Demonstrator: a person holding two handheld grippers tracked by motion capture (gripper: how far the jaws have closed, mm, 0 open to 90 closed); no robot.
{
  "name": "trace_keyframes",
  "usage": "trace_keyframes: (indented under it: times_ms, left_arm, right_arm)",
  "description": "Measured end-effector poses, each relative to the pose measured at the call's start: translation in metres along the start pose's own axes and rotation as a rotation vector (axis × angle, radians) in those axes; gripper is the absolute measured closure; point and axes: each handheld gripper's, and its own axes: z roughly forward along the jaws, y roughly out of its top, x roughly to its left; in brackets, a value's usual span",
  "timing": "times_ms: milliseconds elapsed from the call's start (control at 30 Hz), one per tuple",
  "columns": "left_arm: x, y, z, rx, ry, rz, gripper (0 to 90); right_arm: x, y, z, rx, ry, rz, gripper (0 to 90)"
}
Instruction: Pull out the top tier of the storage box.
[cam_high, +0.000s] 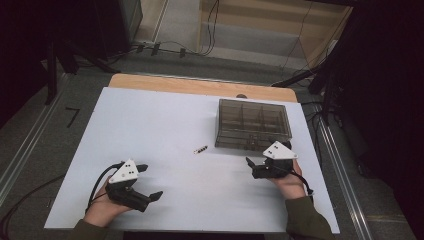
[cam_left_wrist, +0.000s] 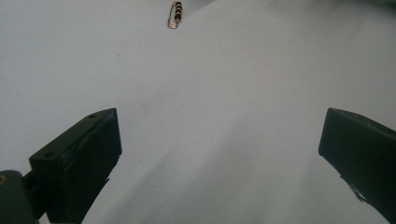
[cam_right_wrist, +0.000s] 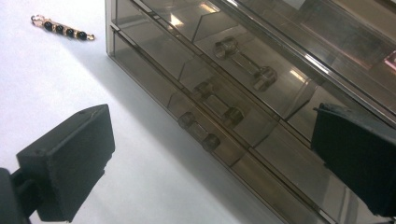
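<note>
Drawer handles (cam_right_wrist: 205, 121) on the smoky plastic drawer box (cam_high: 252, 125) sit just ahead of the right gripper (cam_high: 260, 162), jaws spread and empty, so the approach seems underway. Left gripper (cam_high: 145, 182) waits open. Farther off lies a beaded pin (cam_high: 200, 149); next comes closing on a handle.

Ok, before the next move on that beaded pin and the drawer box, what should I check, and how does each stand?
1. Left tongs open, nothing held: ok.
2. Right tongs open, nothing held: ok.
3. Beaded pin lies free on the white table, apart from both tongs: ok.
4. Smoked drawer box stands square on the table: ok.
5. Drawers, with their clear handles, shut flush: ok.
6. Drawer contents: cannot tell.
</note>
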Motion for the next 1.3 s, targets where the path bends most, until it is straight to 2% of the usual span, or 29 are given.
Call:
trace_keyframes:
  times_ms: [867, 1300]
  left_arm:
    - [0.0003, -0.0002, -0.0002, 0.007, 0.001, 0.001, 0.0]
    - [0.0005, -0.0002, -0.0002, 0.008, 0.002, 0.002, 0.0]
  right_arm:
    - [0.0084, 0.0010, 0.0010, 0.021, -0.085, -0.136, 0.0]
    - [0.0104, 0.0014, 0.0010, 0.025, -0.116, -0.185, 0.0]
